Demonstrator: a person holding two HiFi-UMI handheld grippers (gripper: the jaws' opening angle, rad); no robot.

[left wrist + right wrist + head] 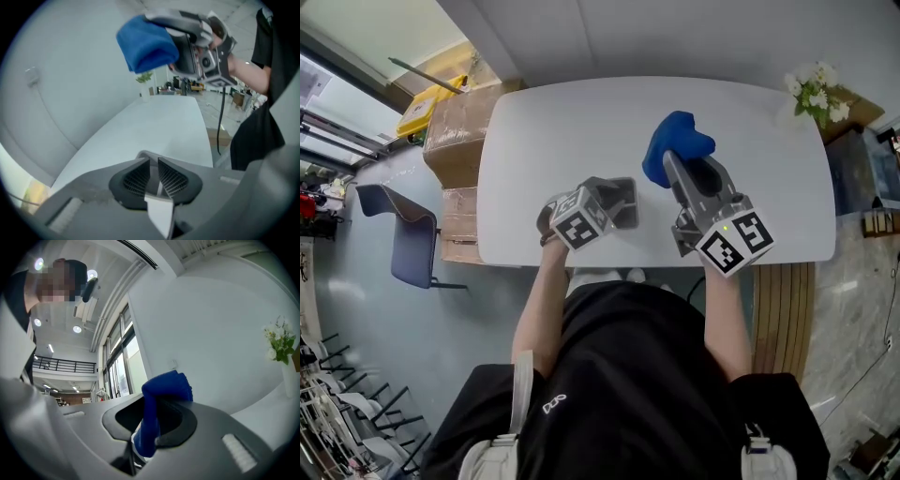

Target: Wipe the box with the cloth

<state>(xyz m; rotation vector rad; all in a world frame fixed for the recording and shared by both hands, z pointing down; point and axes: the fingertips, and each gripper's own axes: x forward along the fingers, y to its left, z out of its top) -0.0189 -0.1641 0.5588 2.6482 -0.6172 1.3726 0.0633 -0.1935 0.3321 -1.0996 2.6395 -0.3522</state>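
My right gripper (pixel 680 173) is shut on a bunched blue cloth (pixel 675 142) and holds it up over the white table (pixel 534 141), right of middle. In the right gripper view the cloth (pixel 165 386) hangs out between the jaws of that gripper (pixel 157 414). To its left and nearer me is my left gripper (pixel 619 204). In the left gripper view its jaws (pixel 153 161) stand in a narrow V with a thin white box (pixel 159 212) wedged at their base, above the table. Only one flat edge of the box shows. The cloth (pixel 147 43) hangs up ahead.
Cardboard cartons (pixel 459 122) stand against the table's left end, with a blue-grey chair (pixel 408 239) on the floor beside them. A vase of white flowers (pixel 816 92) stands at the far right corner. A slatted wooden bench (pixel 783 314) lies at my right.
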